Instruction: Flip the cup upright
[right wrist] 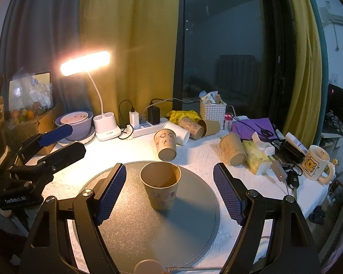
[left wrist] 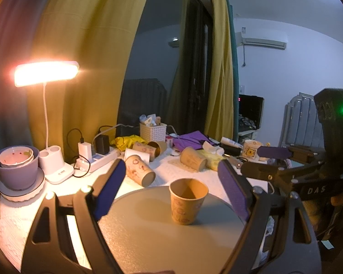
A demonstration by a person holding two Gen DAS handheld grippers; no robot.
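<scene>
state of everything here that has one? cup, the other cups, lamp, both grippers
cup: upright on the grey disc, mouth up, looks empty, free of both grippers
tipped cups: several behind the disc, lying on their sides
lamp: on
mug: upright
left gripper: open, fingers either side of the cup, not touching
right gripper: open, fingers clear of the cup
</scene>
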